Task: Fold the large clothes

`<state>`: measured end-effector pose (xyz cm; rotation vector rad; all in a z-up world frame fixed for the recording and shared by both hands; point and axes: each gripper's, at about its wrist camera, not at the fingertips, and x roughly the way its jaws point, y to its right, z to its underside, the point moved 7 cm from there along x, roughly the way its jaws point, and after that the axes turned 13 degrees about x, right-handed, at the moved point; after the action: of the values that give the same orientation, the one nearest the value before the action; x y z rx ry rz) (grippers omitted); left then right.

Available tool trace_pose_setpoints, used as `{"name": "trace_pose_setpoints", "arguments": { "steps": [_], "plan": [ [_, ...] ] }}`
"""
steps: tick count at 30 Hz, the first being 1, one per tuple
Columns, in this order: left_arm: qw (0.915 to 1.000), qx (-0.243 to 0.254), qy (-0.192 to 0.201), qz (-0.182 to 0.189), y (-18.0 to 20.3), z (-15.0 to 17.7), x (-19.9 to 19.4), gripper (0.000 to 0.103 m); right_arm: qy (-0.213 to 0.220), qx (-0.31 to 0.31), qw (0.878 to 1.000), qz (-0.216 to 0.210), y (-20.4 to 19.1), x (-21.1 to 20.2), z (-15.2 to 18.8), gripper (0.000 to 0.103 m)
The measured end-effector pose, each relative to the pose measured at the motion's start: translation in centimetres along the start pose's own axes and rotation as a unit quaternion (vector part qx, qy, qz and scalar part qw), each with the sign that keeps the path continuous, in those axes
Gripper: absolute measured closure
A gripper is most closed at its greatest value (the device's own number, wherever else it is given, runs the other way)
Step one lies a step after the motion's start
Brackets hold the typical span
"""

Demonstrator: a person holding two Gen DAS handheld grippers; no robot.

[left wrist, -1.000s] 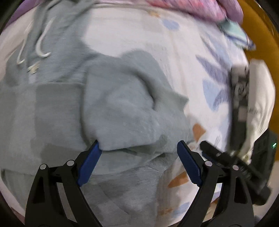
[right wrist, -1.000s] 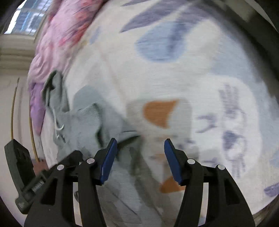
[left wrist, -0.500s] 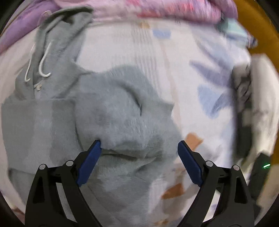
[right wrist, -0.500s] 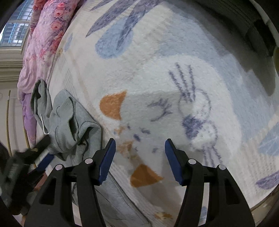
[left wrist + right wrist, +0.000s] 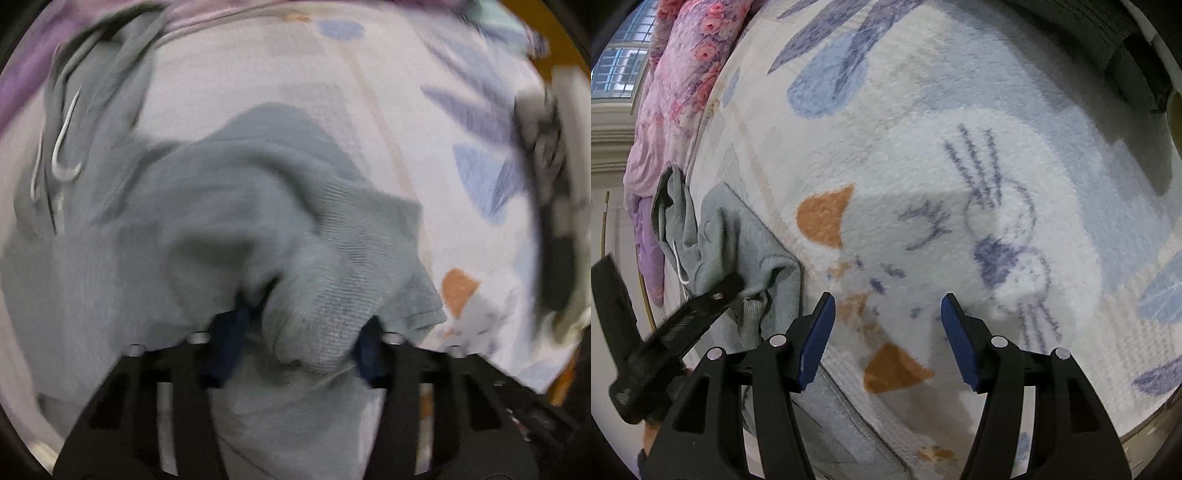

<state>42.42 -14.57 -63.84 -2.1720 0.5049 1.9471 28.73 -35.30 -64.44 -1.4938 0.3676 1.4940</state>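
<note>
Hoodie point(image 5: 229, 206) cuff bunched between closing left gripper point(image 5: 301, 347) jaws.

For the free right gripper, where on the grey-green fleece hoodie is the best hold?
Probably the grey-green fleece hoodie's straight edge along the patterned rug, just left of the open right gripper, approached from above: it lies flat and unobstructed.

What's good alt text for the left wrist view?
The left hand-held gripper is closing its blue pads on a bunched fold of a grey hoodie, which lies on a pale patterned blanket. The frame is motion-blurred.
</note>
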Motion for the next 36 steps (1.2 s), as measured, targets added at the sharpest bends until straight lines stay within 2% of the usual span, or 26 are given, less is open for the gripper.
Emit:
{"name": "trace_pose_setpoints", "arguments": {
  "steps": [1,3,5,6,9,13,15,18,21,22,23,24,26,27,28,29,30,31,34,36],
  "plan": [
    [0.9999,-0.009,0.006,0.002,-1.1,0.2,-0.6,0.075,0.000,0.000,1.000,-0.001,-0.1,0.0,0.1,0.046],
    [0.9995,-0.027,0.015,-0.004,-3.9,0.9,-1.7,0.077,-0.002,-0.002,1.000,-0.003,-0.6,0.1,0.4,0.045],
    [0.9972,-0.068,0.021,0.020,-5.8,1.6,-3.0,0.077,-0.003,-0.008,1.000,-0.004,-1.1,0.2,0.7,0.045],
    [0.9931,-0.100,0.037,0.049,-7.2,2.1,-4.0,0.077,-0.004,-0.012,1.000,-0.006,-1.7,0.2,0.9,0.045],
    [0.9816,-0.159,0.068,0.080,-11.7,4.6,-6.8,0.079,-0.003,-0.039,0.999,-0.014,-3.7,0.2,1.6,0.045],
    [0.9646,-0.232,0.086,0.092,-17.7,8.2,-9.1,0.080,0.005,-0.105,0.994,0.003,-6.8,0.7,2.6,0.044],
    [0.9552,-0.265,0.097,0.089,-21.3,10.2,-10.5,0.080,0.012,-0.127,0.992,0.019,-7.8,1.1,3.0,0.040],
    [0.9396,-0.309,0.117,0.089,-26.4,13.8,-12.7,0.080,0.008,-0.138,0.990,0.005,-9.2,1.4,4.2,0.040],
    [0.9350,-0.329,0.108,0.075,-29.7,17.3,-12.6,0.080,0.002,-0.148,0.989,0.001,-10.6,1.9,5.9,0.040],
    [0.9306,-0.344,0.102,0.074,-30.8,18.5,-12.2,0.080,-0.001,-0.153,0.988,-0.001,-11.2,2.3,6.5,0.040],
    [0.9226,-0.363,0.099,0.086,-32.1,19.9,-11.5,0.080,-0.003,-0.160,0.987,-0.001,-11.8,2.7,7.0,0.040],
    [0.9183,-0.372,0.095,0.096,-32.8,20.7,-11.0,0.080,-0.004,-0.165,0.986,0.001,-12.2,2.9,7.4,0.040],
    [0.9144,-0.385,0.084,0.091,-34.2,22.3,-9.4,0.080,0.000,-0.177,0.984,0.001,-13.4,3.5,8.2,0.040],
    [0.9144,-0.386,0.072,0.098,-34.5,22.8,-8.4,0.079,0.002,-0.184,0.983,0.002,-14.1,3.8,8.6,0.040],
    [0.9154,-0.388,0.058,0.091,-35.0,23.6,-8.0,0.074,0.007,-0.193,0.981,0.006,-14.8,4.1,8.9,0.040],
    [0.9158,-0.393,0.042,0.074,-35.4,24.4,-7.4,0.074,0.014,-0.198,0.980,0.012,-15.4,4.3,9.1,0.040],
    [0.9145,-0.397,0.040,0.068,-35.7,24.8,-7.3,0.070,0.019,-0.200,0.979,0.017,-15.8,4.4,9.3,0.040],
    [0.9122,-0.404,0.035,0.058,-36.1,25.3,-7.3,0.059,0.024,-0.201,0.979,0.022,-16.2,4.6,9.3,0.040],
    [0.8971,-0.439,0.036,0.039,-37.6,27.1,-8.1,0.041,0.042,-0.207,0.977,0.019,-17.6,4.6,9.6,0.040],
    [0.8929,-0.449,0.034,0.008,-39.1,28.4,-9.4,0.042,0.041,-0.218,0.975,0.014,-18.6,4.8,10.0,0.043]
  ]
}}
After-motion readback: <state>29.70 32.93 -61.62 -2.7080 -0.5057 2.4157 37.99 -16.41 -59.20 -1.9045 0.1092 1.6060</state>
